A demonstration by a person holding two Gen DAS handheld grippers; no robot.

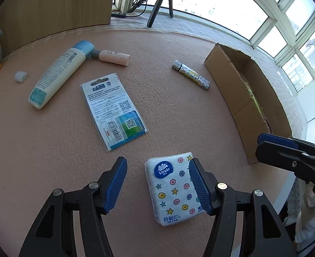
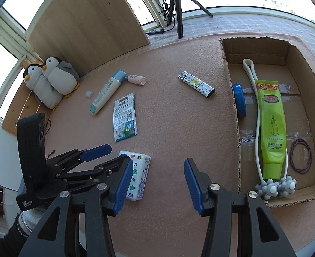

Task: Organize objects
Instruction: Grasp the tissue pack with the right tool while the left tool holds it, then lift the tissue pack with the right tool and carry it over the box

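Left gripper (image 1: pixel 157 186) wide open, tissue pack (image 1: pixel 172 189) between pads, low in frame. Right gripper (image 2: pixel 158 185) wide open, holding nothing. Box (image 2: pixel 232 98) right.

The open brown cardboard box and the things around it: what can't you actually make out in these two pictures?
- Open brown cardboard box: in the left wrist view its near wall hides nearly all the contents.
- Round blue lid: in the right wrist view the box wall cuts it off.
- White patterned tissue pack: the left gripper covers one end there.
- Flat blue-and-white card package: print too small to read.
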